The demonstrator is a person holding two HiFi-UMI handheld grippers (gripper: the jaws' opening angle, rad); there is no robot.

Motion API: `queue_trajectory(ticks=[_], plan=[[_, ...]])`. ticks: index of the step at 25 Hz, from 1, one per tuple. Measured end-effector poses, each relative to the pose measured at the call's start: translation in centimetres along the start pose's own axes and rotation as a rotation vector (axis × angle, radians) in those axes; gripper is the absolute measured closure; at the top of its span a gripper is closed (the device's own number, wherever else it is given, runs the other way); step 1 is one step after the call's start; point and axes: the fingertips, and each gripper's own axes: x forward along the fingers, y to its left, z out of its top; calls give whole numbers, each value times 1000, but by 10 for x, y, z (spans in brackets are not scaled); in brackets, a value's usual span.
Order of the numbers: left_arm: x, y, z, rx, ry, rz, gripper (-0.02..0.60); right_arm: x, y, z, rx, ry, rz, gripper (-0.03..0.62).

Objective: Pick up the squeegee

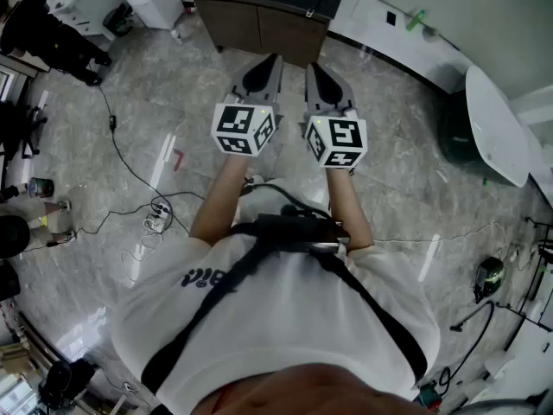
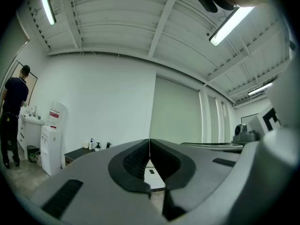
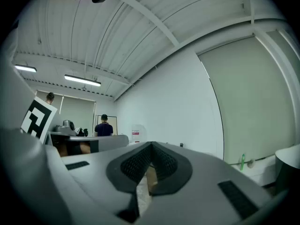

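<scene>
The left gripper and the right gripper are held level and side by side in front of the person, and are pointed towards a dark cabinet on the far side of the marbled grey floor. In each gripper view the jaws are seen clenched together, with nothing grasped between them. A marker cube is carried behind each pair of jaws, the left cube close beside the right cube. Thin cables are strewn over the floor at the left. A small green item is seen on a white ledge at the far right. Whether it is the squeegee cannot be told.
</scene>
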Motion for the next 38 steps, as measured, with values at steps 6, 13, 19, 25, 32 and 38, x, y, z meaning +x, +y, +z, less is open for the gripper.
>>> queue_trajectory(ticks=[6,13,19,25,32,38], plan=[[4,-6,0,-4,3,2,568,-3,-7,2,2,-1,-1,588],[4,-21,-5,-4,14,3,568,-16,-19,1,20,-3,-4,588],[3,-36,-11,1,29,11,568,-29,-30,-2,51,-8,-2,588],[-2,-49,-21,14,54,35,568,-40,-39,-11,93,-7,20,588],[-21,-43,-36,4,86,89,568,-41,-25,-31,124,27,69,588],[-35,-11,-37,-7,83,135,568,-19,5,-38,123,44,120,588]])
